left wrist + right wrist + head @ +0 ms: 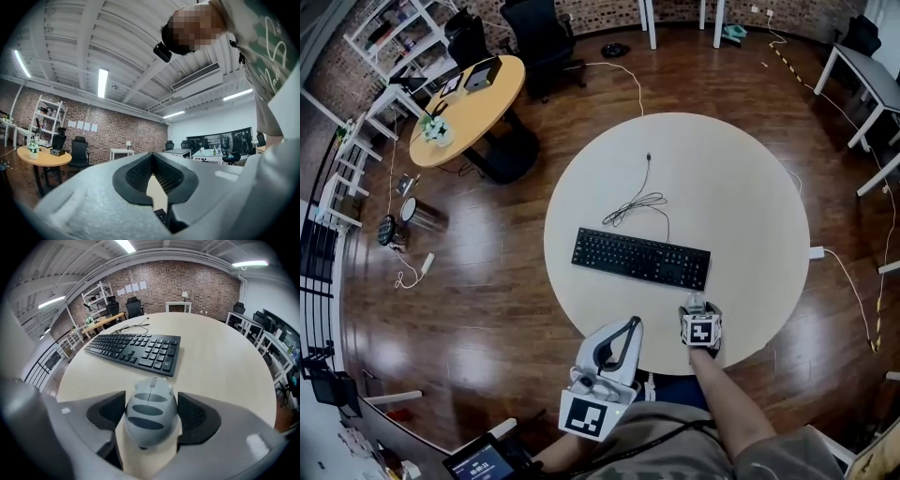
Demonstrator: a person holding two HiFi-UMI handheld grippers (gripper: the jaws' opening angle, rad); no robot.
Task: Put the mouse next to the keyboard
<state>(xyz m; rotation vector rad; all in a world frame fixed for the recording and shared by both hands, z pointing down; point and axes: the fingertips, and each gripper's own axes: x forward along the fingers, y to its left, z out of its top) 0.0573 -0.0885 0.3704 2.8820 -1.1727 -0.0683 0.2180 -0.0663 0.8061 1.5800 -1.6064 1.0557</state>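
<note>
A black keyboard (640,258) (136,348) lies across the middle of the round pale table (722,169). A grey mouse with dark stripes (149,416) (695,304) sits between the pads of my right gripper (151,405) (697,311), which is shut on it, just in front of the keyboard's right end near the table's front edge. My left gripper (623,330) (154,176) is off the table at the front, tilted up, its jaws together with nothing between them. Through the narrow slit I glimpse table and keyboard keys.
A thin black cable (637,202) loops on the table behind the keyboard. A yellow round table (469,108) and black office chairs (539,37) stand far left. White desks (872,80) are at the right. Wooden floor surrounds the table.
</note>
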